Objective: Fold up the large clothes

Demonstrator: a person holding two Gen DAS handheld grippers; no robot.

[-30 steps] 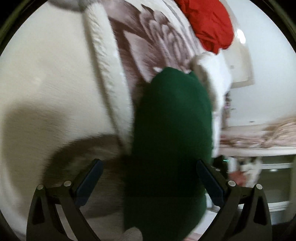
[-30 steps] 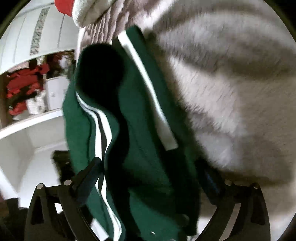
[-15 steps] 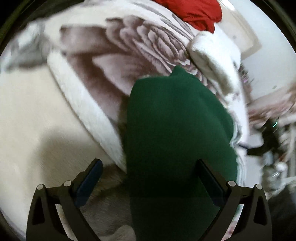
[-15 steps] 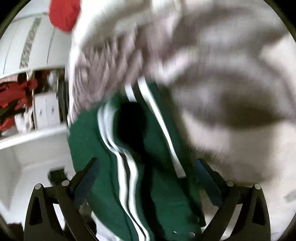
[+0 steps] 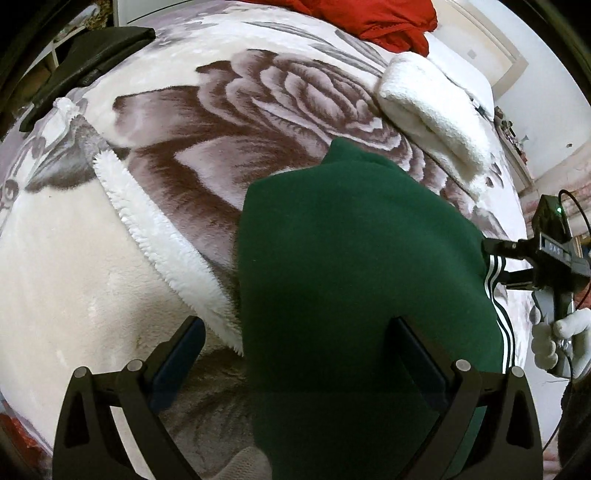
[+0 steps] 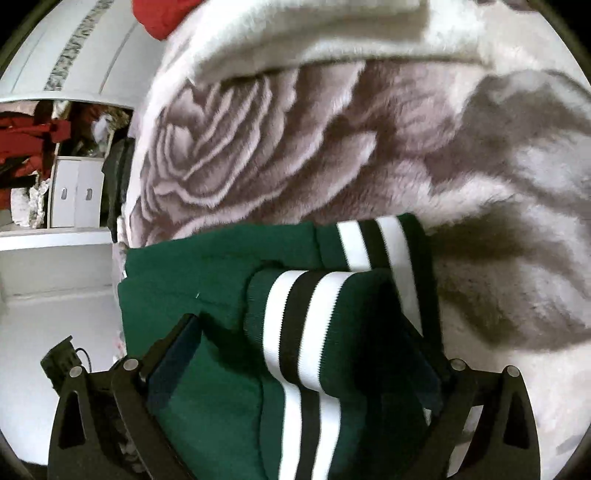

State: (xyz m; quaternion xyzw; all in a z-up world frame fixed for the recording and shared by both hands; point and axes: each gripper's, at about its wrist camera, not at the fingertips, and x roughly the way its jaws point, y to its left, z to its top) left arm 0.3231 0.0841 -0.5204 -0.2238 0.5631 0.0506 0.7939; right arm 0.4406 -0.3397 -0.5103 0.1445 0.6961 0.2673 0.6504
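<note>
We hold a green garment (image 5: 354, 266) over a bed, one tool at each end.

Our left tool (image 5: 295, 354) has its fingers spread wide, the green fabric draped between them; whether it pinches cloth, we cannot tell. Our right tool (image 6: 306, 354) also stands wide, around the white-and-black striped cuffs (image 6: 306, 325). The garment lies on a rose-patterned blanket (image 5: 221, 122), near a red cloth (image 5: 388, 18).

White shelving (image 6: 55, 240) beside rose-patterned blanket (image 5: 258, 122)
</note>
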